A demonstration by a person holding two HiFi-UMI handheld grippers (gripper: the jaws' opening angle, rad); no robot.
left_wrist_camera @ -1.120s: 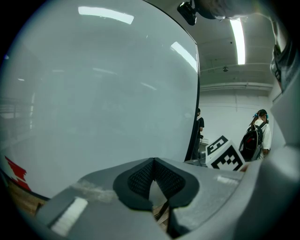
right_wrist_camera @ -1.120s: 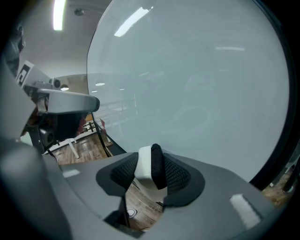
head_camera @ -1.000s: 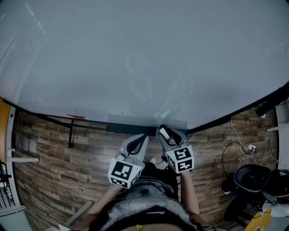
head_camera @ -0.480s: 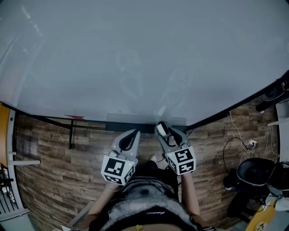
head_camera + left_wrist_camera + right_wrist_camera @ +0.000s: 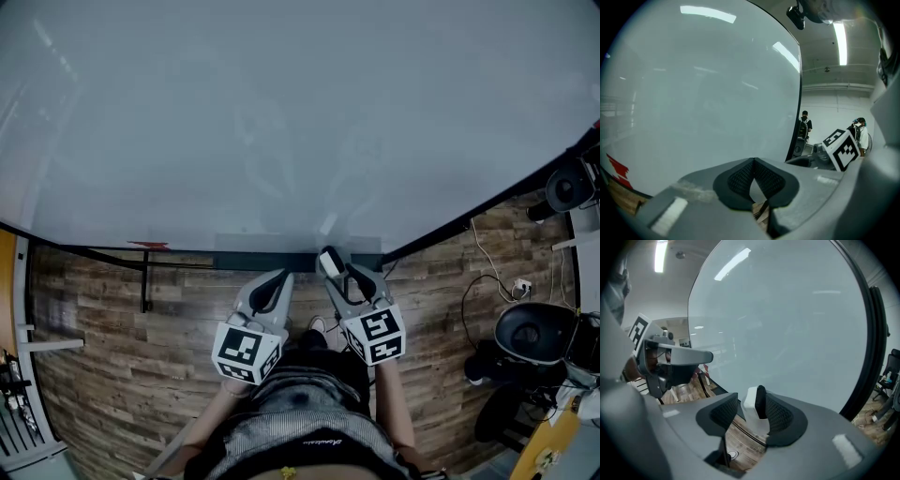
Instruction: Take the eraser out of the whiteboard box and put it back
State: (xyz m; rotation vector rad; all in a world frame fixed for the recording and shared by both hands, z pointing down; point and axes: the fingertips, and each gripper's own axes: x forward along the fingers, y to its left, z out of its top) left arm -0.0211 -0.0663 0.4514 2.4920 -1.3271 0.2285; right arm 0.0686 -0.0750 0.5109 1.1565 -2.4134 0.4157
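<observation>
Eraser nearing the whiteboard box (image 5: pixel 272 244)
My right gripper (image 5: pixel 336 270), jaws just tightened on the eraser (image 5: pixel 328 259), has carried it up-frame to the box at centre; dropping it in remains. Left gripper (image 5: pixel 281 277) is clenched, empty.

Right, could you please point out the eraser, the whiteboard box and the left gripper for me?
eraser (image 5: pixel 750 406): right gripper view, on its white body.
whiteboard box (image 5: pixel 253 249): head view, on its left half.
left gripper (image 5: pixel 284 274): head view, at its closed fingertips.

Eraser (image 5: pixel 329 260) just above whiteboard box (image 5: pixel 253 246) — wood floor (image 5: pixel 112 356) below.
</observation>
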